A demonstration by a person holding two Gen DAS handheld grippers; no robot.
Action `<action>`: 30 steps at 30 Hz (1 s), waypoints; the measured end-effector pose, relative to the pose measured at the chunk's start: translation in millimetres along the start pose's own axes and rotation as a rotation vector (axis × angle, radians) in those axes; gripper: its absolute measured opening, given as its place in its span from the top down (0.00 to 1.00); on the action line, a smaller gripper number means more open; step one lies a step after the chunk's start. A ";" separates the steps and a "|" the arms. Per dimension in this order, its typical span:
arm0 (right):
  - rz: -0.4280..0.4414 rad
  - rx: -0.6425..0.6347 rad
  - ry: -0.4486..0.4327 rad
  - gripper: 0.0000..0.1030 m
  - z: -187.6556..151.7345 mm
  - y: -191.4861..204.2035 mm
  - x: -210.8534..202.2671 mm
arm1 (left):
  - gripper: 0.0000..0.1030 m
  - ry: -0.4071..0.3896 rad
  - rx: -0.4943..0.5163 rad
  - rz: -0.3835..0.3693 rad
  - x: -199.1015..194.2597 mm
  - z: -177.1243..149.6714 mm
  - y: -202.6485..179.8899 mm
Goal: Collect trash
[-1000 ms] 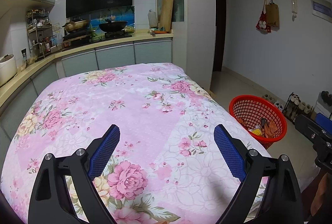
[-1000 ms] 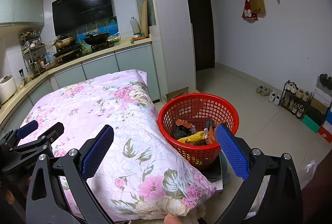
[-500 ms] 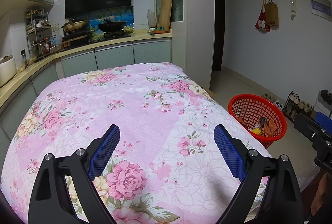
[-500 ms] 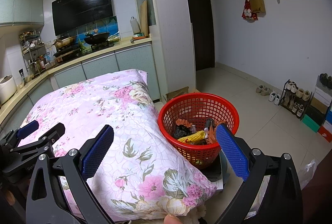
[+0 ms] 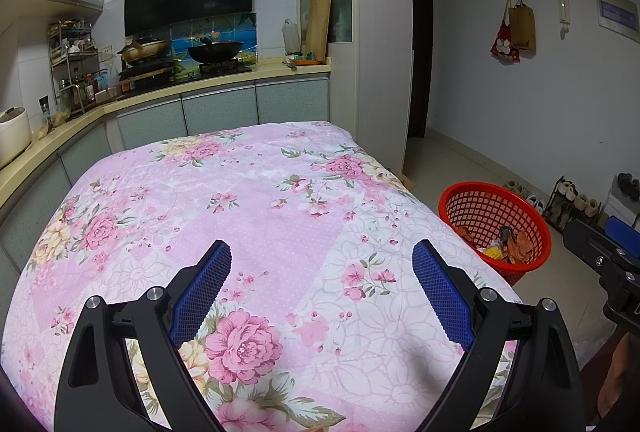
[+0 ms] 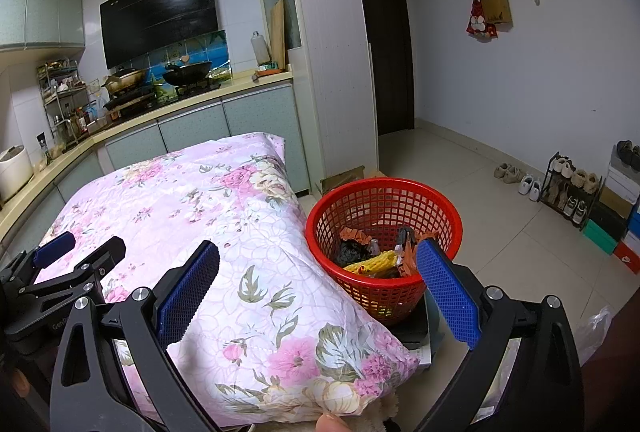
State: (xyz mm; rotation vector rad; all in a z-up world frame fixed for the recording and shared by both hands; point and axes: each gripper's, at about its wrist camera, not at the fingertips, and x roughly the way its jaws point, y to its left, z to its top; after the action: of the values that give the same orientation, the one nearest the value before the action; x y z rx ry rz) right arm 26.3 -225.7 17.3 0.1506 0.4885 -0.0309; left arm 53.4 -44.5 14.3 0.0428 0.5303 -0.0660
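Note:
A red mesh basket [image 6: 384, 228] stands on the floor right of the table and shows in the left wrist view [image 5: 494, 228] too. It holds trash [image 6: 372, 258]: black, yellow and orange scraps. My left gripper [image 5: 322, 288] is open and empty above the pink floral quilt [image 5: 240, 216] that covers the table. My right gripper [image 6: 318, 286] is open and empty, held over the quilt's right edge [image 6: 280, 296] with the basket just ahead. The left gripper shows at the left in the right wrist view [image 6: 76, 256].
A kitchen counter [image 5: 180, 92] with woks and a spice rack runs behind and left of the table. A white pillar [image 6: 332, 72] stands behind the basket. Shoe racks and boxes [image 6: 580, 192] line the right wall. Tiled floor [image 6: 500, 232] lies right of the basket.

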 end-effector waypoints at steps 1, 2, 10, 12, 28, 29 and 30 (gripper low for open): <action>0.000 0.000 0.000 0.07 0.0 0.1 0.0 | 0.14 0.001 0.000 0.000 0.3 -0.1 -0.1; 0.000 0.000 0.000 0.07 0.2 -0.3 -0.2 | 0.14 0.000 -0.001 -0.001 -0.1 0.0 0.0; 0.001 0.001 0.000 0.07 0.2 -0.2 0.1 | 0.14 -0.002 0.005 -0.005 -0.4 -0.3 -0.8; 0.000 0.000 0.000 0.07 0.4 -0.3 0.0 | 0.14 -0.001 0.007 -0.004 -0.1 -0.5 -1.1; 0.000 0.001 0.002 0.07 -0.1 -0.5 0.2 | 0.14 0.000 0.008 -0.008 -0.2 0.2 -1.4; 0.001 0.001 0.002 0.07 0.3 -0.9 0.1 | 0.14 0.000 0.007 -0.008 -0.1 0.2 -1.3; 0.001 0.001 0.002 0.07 0.2 -0.8 0.1 | 0.14 0.001 0.007 -0.009 -0.3 0.1 -1.3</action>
State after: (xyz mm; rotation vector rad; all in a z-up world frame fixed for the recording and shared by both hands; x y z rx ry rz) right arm 26.5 -226.5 17.3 0.1519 0.4906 -0.0300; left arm 53.2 -45.8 14.6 0.0470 0.5308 -0.0765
